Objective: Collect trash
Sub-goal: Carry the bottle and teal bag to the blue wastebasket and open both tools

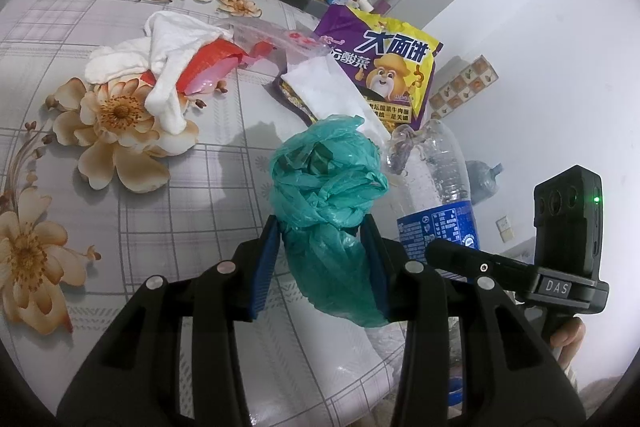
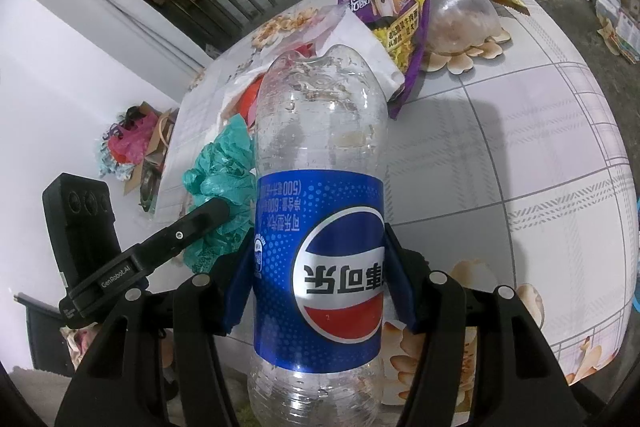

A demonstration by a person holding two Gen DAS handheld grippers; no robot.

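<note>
Both wrist views look down along their fingers, close over the counter [image 1: 168,187]; both share the purple snack bag [image 1: 384,67] and the bottle [image 2: 320,187].

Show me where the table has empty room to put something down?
Bare cloth lies on the tablecloth between the white cloth and the green bag, also right of the bottle. It is crowded around the purple snack bag.
</note>
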